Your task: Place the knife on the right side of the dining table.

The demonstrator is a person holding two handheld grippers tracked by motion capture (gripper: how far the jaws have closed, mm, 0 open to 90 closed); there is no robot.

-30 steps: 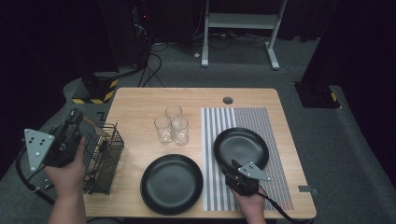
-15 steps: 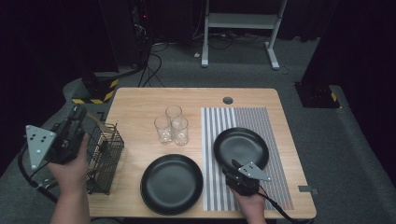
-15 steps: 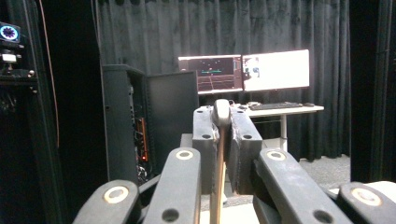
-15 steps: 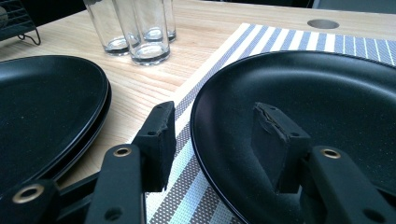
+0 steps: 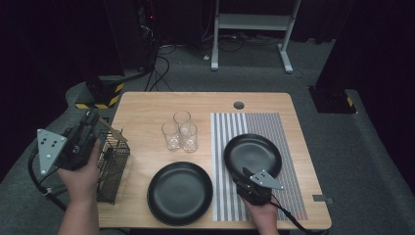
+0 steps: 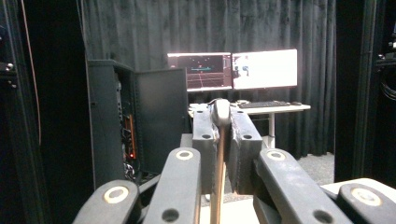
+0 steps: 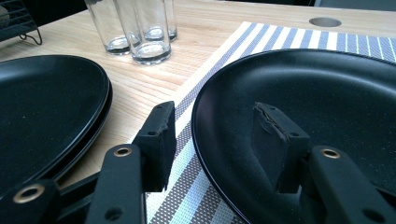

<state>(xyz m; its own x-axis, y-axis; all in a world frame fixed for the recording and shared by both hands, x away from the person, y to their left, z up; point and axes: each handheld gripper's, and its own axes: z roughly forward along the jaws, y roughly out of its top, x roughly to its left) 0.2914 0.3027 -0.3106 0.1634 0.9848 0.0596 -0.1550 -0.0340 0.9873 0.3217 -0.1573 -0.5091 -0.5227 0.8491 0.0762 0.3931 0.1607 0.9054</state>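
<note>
Wood table [image 5: 147, 105] in a dark curtained room, grey carpet, striped mat [image 5: 288, 127] on its right half, lit monitors [image 6: 233, 70] on a desk [image 6: 275, 107] beyond.

Left gripper [image 5: 87, 128] is up off the table's left edge, jaws nearly closed & pinched on a slim utensil [image 6: 220, 116]. Its long axis runs along the jaws, rounded end pointing away from the hand, w/ the stem running back toward the hand; can't tell what kind of utensil.

Wire basket [image 5: 113, 164] sits at the near left, just right of that hand; contents too dark to tell. 3 glasses [image 5: 180, 131] cluster mid-table, upright, look empty.

Right gripper [image 5: 247, 175] at the near rim of the right plate [image 5: 252, 152], which lies on the mat. Jaws about half open, straddling the rim: one pad [image 7: 161, 135] outside over the mat, other [image 7: 275, 135] inside over the plate, neither pressing. 2nd plate [image 5: 180, 193] lies near-centre; both bare
</note>
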